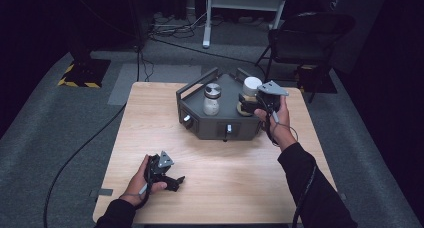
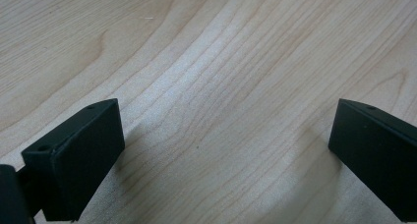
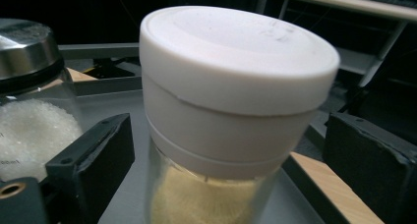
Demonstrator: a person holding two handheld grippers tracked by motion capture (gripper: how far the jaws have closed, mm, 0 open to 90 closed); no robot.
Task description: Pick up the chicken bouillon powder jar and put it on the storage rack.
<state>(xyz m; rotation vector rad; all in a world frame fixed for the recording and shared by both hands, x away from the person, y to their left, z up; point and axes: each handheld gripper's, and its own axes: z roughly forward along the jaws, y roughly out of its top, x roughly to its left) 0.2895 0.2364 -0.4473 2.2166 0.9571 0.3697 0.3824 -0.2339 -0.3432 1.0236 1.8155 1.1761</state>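
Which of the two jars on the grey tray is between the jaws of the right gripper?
The white-lidded jar with yellowish powder; the steel-lidded jar holds white grains and stands beside the right gripper.

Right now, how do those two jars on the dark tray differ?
The white-capped jar has a broad white plastic lid and yellowish powder; the metal-lidded jar has a shiny steel lid and white grains. The right gripper has its open jaws either side of the white-capped jar, while the metal-lidded jar stands free. Both are clear glass, upright.
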